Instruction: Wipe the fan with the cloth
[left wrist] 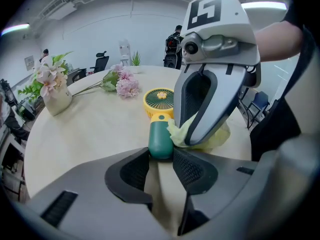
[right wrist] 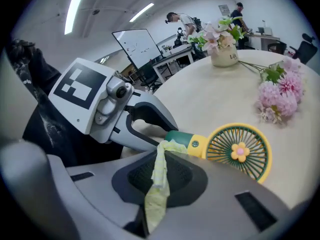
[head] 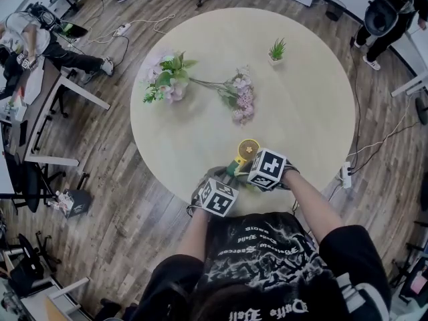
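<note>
The left gripper [left wrist: 161, 158] has its jaws about half apart, with the pads pressed on either side of the fan's green handle [left wrist: 160, 140]. The fan [left wrist: 160, 101] points straight away from this gripper's tips: first the green grip, then a yellow collar, then the round yellow head with its grille facing up. I cannot tell whether the head rests on the table [head: 314, 105] or sits just off it.

The right gripper [right wrist: 162, 154] is closed tight on the cloth [right wrist: 156, 193]. The pale yellow strip is pinched between the pads, one end trailing back toward the gripper's body and the other bunched just past its tips. That bunch touches the handle just short of the collar. The right gripper reaches it from above, on the right of the left gripper's jaws, so the two sets of tips are very close together. From the right gripper, the fan's head lies just ahead and to the right, with its small flower-shaped hub in plain sight.

Ahead and to the left of the left gripper, well apart from it, a vase [left wrist: 56, 100] of flowers stands upright. Pink blooms [left wrist: 124, 85] on long stems lie flat between the vase and the fan's head. Far past both grippers, across the table, stands a small potted plant [head: 277, 51].
</note>
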{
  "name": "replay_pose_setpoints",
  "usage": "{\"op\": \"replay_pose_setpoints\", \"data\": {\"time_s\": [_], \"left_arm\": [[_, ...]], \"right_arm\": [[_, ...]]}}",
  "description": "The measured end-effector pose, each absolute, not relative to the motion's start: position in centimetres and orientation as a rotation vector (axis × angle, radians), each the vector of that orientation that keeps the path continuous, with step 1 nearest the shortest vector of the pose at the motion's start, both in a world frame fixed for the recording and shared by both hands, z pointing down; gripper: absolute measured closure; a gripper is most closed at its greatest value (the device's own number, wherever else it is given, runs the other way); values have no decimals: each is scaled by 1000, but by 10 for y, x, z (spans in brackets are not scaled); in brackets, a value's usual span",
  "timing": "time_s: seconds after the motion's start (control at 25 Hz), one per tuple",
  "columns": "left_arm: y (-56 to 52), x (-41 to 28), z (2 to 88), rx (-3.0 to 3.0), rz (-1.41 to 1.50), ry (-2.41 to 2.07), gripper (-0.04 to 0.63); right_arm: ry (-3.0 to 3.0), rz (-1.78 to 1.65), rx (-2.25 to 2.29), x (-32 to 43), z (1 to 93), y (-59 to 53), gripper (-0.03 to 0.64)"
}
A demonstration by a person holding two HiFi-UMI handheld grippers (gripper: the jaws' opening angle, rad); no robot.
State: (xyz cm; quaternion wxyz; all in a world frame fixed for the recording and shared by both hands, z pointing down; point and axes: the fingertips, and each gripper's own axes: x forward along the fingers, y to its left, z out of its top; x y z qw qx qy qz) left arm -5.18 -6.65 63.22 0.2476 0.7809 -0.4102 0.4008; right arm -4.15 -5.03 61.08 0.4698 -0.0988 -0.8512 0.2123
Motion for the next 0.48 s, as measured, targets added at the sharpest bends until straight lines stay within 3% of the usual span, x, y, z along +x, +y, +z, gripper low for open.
{"op": "replay_pose_setpoints", "data": {"time_s": [0.2,0.48], "left_arm": [[-67,-53,633,2114,1080,-1141,426],[-63,-50,632,2118,1165,-1126,428]], "right_arm": [[-2262,581,-171,-43,581,-63,576],[-2337,403,183,-54,580,-114,575]]}}
